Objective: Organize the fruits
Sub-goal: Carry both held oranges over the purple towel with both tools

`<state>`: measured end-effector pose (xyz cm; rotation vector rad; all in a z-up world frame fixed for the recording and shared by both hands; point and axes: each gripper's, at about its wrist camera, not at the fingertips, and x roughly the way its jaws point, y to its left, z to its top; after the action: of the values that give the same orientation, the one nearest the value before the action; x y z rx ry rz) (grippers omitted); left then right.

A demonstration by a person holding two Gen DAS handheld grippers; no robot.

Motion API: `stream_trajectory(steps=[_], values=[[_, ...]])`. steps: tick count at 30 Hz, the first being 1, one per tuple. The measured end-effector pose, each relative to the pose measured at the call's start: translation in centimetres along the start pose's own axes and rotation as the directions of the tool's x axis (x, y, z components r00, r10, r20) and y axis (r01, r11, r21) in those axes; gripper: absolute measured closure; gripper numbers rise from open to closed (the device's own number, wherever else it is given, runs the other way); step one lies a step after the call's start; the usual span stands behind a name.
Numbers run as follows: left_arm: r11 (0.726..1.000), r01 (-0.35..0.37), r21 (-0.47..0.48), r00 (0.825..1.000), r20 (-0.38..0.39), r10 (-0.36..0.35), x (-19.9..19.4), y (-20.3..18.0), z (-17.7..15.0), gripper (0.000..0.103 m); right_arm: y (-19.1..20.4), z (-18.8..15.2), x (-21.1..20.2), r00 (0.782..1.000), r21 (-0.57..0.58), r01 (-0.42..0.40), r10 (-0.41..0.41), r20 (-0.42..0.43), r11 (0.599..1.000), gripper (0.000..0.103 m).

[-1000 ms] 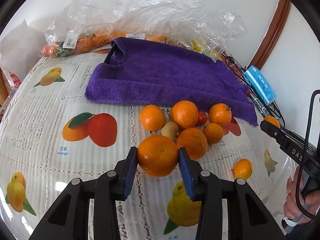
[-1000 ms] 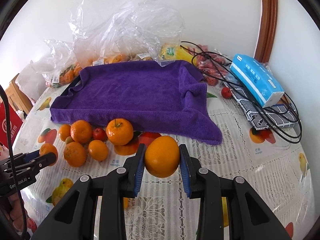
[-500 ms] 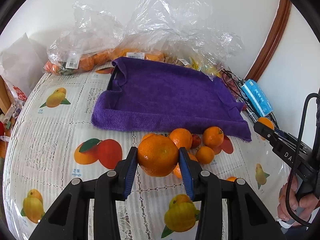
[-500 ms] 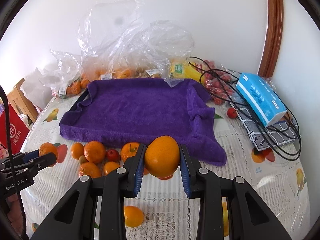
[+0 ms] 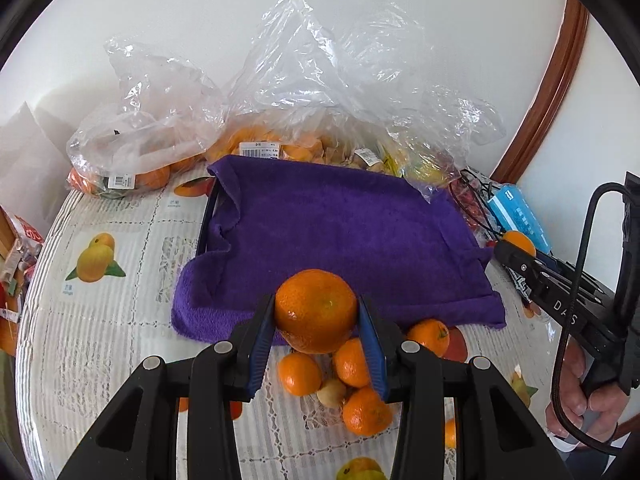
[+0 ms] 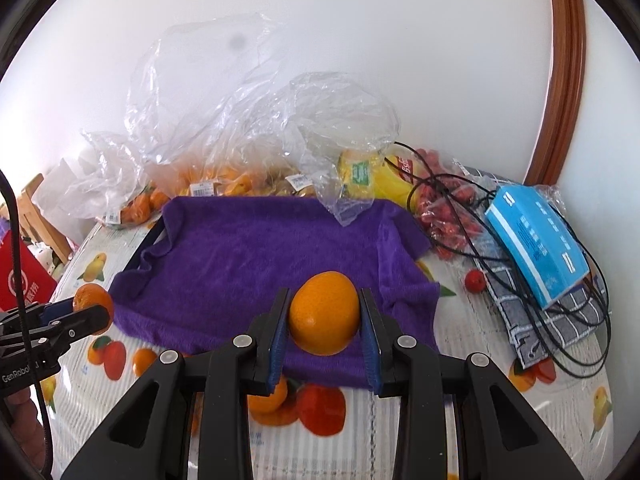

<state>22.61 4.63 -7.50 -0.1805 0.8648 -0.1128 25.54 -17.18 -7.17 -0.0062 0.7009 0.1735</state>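
My left gripper (image 5: 317,320) is shut on a large orange (image 5: 316,309) and holds it in the air over the near edge of the purple towel (image 5: 340,236). My right gripper (image 6: 325,322) is shut on a smooth orange (image 6: 324,312), also raised over the towel's (image 6: 264,256) near edge. Several loose oranges (image 5: 299,373) and a small pale fruit (image 5: 331,393) lie on the tablecloth just in front of the towel, below my left gripper. The right gripper shows at the right of the left wrist view (image 5: 516,250), the left gripper at the left of the right wrist view (image 6: 90,310).
Clear plastic bags of oranges (image 5: 132,168) and other fruit (image 6: 360,170) pile up behind the towel against the wall. A blue tissue pack (image 6: 536,240), black cables (image 6: 480,208), a checked cloth (image 6: 536,320) and small red fruits (image 6: 452,224) lie to the right. A red box (image 6: 20,272) stands left.
Both grippers have risen and moved forward with their oranges, from above the loose fruit pile to over the towel's near edge. The pile now lies below and behind the fingertips.
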Motion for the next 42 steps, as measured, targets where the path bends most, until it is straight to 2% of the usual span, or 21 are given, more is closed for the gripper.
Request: stream_trajectory(steps=[8,19,30,42], values=[[1.0,-0.01,-0.002,1.0,-0.007,0.01,2.3,1.4,2.6,0.064,-0.3,1.8,4.3,1.0,0.007,-0.006,0.006,-0.012,1.0,0.07],[1.0,-0.009,-0.026,1.0,-0.018,0.008,6.5,3.1,5.1,0.064,-0.6,2.4,9.0,0.999,-0.009,-0.006,0.005,-0.049,1.0,0.07],[1.0,-0.013,-0.029,0.998,-0.055,0.012,10.4,3.6,5.8,0.064,-1.3,2.0,12.1,0.996,-0.004,0.003,-0.004,-0.094,1.0,0.07],[1.0,-0.013,-0.025,0.997,-0.08,0.011,12.8,3.7,5.6,0.064,-0.9,0.9,13.5,0.992,-0.019,0.013,-0.015,-0.125,1.0,0.07]])
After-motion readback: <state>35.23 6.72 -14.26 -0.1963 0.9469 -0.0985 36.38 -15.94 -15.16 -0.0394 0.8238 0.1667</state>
